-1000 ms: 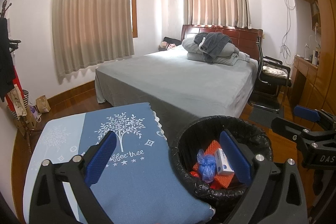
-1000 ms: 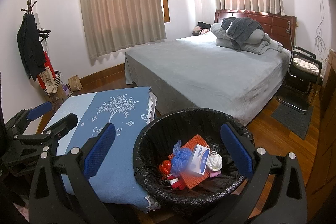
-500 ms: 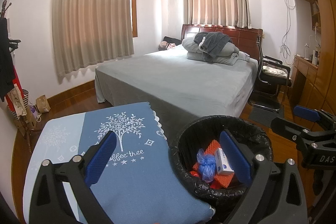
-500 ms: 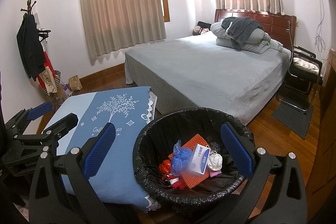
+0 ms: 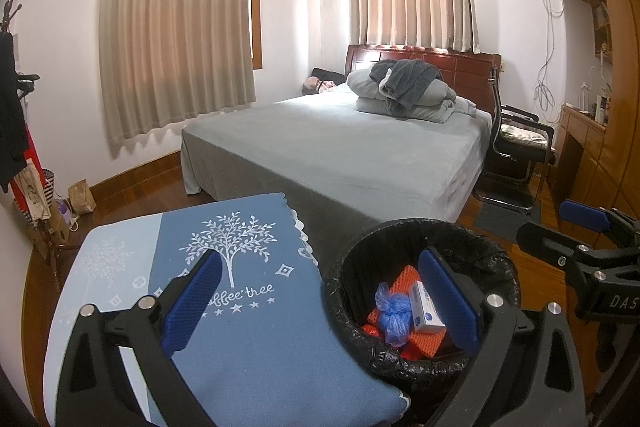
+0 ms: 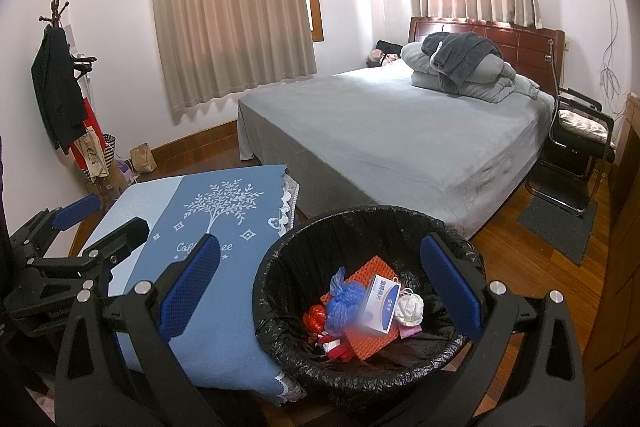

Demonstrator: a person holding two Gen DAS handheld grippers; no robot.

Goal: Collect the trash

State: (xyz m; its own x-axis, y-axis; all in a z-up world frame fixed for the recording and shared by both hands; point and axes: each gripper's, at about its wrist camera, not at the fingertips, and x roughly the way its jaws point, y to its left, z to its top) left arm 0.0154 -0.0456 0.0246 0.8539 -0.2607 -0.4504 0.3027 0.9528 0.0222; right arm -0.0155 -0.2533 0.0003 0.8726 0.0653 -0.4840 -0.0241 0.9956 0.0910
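Observation:
A black-bagged trash bin (image 6: 280, 331) stands on the floor beside a small table with a blue tree-print cloth (image 6: 224, 211). Inside lie a blue knotted bag (image 6: 342, 301), a white and blue box (image 6: 380, 303), an orange mesh piece (image 6: 370, 265), red scraps (image 6: 316, 319) and a white wad (image 6: 409, 309). The bin (image 5: 348, 327) and cloth (image 5: 256, 339) also show in the left wrist view. My left gripper (image 5: 320, 301) is open and empty above the table edge and bin. My right gripper (image 6: 320, 285) is open and empty above the bin.
A grey bed (image 6: 400, 143) with folded bedding fills the room behind. A black chair (image 6: 576, 143) and wooden cabinets (image 5: 592, 147) stand on the right. A coat rack (image 6: 60, 87) and bags are at the left wall. The floor is wood.

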